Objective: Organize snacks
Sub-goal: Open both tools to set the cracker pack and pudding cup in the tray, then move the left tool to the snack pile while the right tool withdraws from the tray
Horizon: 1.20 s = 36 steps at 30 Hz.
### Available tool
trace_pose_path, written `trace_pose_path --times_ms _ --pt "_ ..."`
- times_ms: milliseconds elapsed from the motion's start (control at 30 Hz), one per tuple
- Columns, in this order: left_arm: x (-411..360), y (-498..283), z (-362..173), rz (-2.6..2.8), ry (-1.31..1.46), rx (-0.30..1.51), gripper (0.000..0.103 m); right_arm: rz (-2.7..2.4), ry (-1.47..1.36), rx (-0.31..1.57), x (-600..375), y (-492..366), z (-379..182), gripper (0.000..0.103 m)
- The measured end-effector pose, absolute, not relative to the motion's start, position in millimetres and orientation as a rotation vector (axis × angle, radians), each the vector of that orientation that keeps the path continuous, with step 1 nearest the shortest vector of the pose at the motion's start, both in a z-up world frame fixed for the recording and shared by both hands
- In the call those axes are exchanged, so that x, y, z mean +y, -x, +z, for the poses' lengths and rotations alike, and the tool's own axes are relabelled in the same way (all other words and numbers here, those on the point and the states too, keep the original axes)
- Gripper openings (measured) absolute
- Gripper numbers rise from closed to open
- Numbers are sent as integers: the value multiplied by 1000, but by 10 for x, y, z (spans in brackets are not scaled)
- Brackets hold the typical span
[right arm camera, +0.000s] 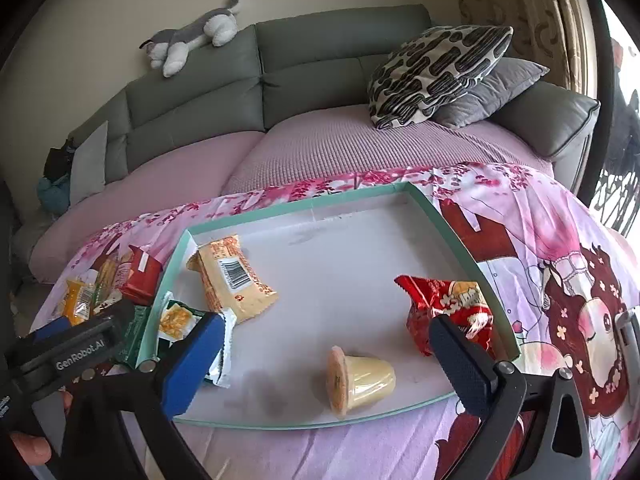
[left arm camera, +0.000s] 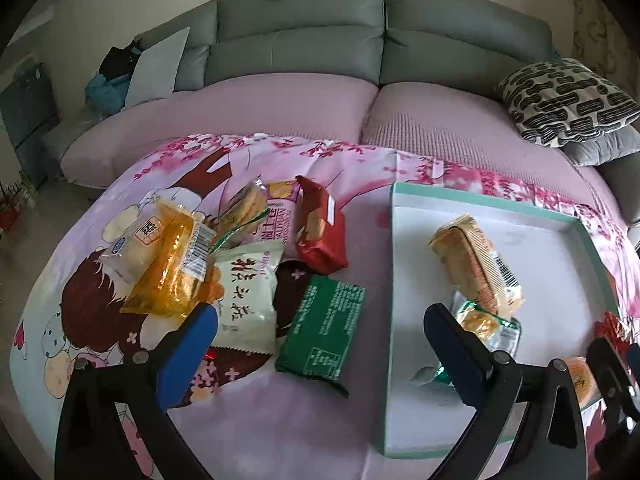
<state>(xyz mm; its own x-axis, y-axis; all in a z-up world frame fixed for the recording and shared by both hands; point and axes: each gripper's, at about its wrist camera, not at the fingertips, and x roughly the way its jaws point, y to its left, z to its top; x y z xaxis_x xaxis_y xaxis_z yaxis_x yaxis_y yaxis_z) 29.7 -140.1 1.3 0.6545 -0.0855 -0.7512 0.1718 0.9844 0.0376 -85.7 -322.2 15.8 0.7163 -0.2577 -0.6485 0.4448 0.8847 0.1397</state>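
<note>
room: grey sofa (right arm camera: 200, 96), pink seat cover | surface: pink cartoon cloth (left arm camera: 248, 420) | teal-rimmed tray (right arm camera: 452, 232) on cloth: four snacks in it | loose snack pile (left arm camera: 224, 248) beside tray | left gripper (left arm camera: 320, 336), right gripper (right arm camera: 326, 342): both released, empty

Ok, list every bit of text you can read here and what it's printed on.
"GenRobot.AI": left gripper body, seen in the right wrist view.
White packet: large Chinese characters, not clear enough to quote.
Barcode digits on the beige packet, print on the green packet: too small.
</note>
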Motion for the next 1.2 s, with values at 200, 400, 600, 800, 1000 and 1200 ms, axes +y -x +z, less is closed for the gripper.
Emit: trace_pose_path --times_ms 200,400,600,800,1000,1200 --pt "-1375 -294 8 -144 -127 844 103 -401 -291 660 -3209 853 161 103" --pt "-1299 -313 18 -138 -126 841 103 -403 -294 646 -3193 863 186 103" --pt "-1212 -332 29 -139 -96 838 103 -417 -285 634 -3145 834 231 103" --pt "-1043 -380 80 -129 -63 828 103 -450 -265 633 -3071 783 228 103" --pt "-747 -454 138 -100 -18 836 103 -471 -287 658 -3005 698 184 103" --pt "-276 -514 214 -18 18 831 103 -418 -274 673 -2761 550 159 103"
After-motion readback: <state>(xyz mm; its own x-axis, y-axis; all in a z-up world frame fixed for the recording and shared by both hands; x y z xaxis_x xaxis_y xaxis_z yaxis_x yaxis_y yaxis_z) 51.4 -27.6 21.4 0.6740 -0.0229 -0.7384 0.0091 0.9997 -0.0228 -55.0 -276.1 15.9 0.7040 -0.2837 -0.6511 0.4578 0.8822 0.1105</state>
